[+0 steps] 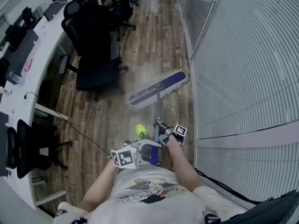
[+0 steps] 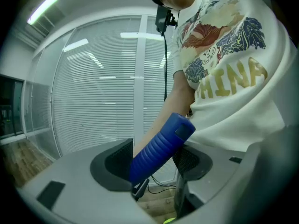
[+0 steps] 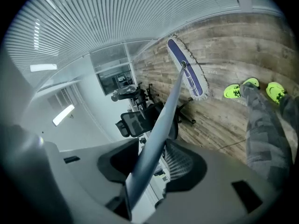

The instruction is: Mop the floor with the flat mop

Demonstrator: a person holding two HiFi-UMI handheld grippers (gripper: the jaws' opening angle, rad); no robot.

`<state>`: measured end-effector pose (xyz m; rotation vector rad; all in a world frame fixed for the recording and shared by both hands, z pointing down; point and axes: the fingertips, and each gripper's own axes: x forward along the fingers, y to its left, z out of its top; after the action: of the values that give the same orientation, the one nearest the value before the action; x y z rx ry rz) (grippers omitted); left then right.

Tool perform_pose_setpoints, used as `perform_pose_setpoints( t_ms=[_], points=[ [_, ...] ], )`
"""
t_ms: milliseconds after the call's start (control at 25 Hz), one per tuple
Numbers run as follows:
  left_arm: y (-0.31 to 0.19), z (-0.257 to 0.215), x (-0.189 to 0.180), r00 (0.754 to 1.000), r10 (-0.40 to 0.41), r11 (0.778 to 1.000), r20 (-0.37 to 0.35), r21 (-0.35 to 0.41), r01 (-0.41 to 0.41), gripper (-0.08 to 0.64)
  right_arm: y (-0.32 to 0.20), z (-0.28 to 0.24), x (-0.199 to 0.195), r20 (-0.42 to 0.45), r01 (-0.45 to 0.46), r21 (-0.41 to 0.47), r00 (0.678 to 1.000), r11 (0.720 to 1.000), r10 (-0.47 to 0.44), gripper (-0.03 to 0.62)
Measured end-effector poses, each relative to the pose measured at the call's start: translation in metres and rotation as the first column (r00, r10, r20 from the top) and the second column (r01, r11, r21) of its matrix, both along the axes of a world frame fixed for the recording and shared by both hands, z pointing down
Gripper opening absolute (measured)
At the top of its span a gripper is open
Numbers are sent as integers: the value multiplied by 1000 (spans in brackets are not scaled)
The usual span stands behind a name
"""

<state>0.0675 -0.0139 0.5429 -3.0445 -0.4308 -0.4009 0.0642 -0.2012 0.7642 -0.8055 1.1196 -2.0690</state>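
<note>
Mop head [image 1: 159, 90] flat on the wooden floor [image 1: 107, 120], a purple pad with a pale fringe, lying at a slant just beside the base of the glass wall with blinds [image 1: 247, 55] and near the foot of a black office chair [image 1: 96, 45]. From the middle of the head, a grey pole [image 1: 158, 108] rising back toward the person and ending in a ribbed blue grip [image 2: 161, 146]. Left gripper [image 2: 154, 162], close in front of the body: pinches the blue grip, one pad pressed on each side, with the top end of the grip sticking out at a slant above the jaws toward the printed white shirt [image 2: 233, 78]. Right gripper [image 3: 153, 167], a little lower on the mop and nearer to the blinds: clamps the grey pole between its two pads, the pole passing on from there down to the head far ahead. Both marker cubes turned upward in the head view. Neon green shoes [image 3: 240, 90] on the boards just behind the mop head, with grey patterned trouser legs [image 3: 266, 134] above them. Along the left side, a long white desk [image 1: 28, 92] with dark items on top, a second black chair [image 1: 23, 146] pushed against it, and a thin cable [image 1: 79, 134] trailing from the desk across the floor.
</note>
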Motion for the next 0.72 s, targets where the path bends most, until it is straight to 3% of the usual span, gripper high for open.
perform_pose_setpoints(
  t_ms=[280, 720],
  points=[
    [-59, -20, 9, 997, 10, 999, -70, -49, -14, 242, -55, -11, 5, 35, 26, 14, 999, 1000, -27, 176],
    [-220, -21, 21, 998, 11, 999, -66, -47, -15, 242, -215, -14, 19, 19, 34, 1, 999, 999, -34, 176]
  ],
)
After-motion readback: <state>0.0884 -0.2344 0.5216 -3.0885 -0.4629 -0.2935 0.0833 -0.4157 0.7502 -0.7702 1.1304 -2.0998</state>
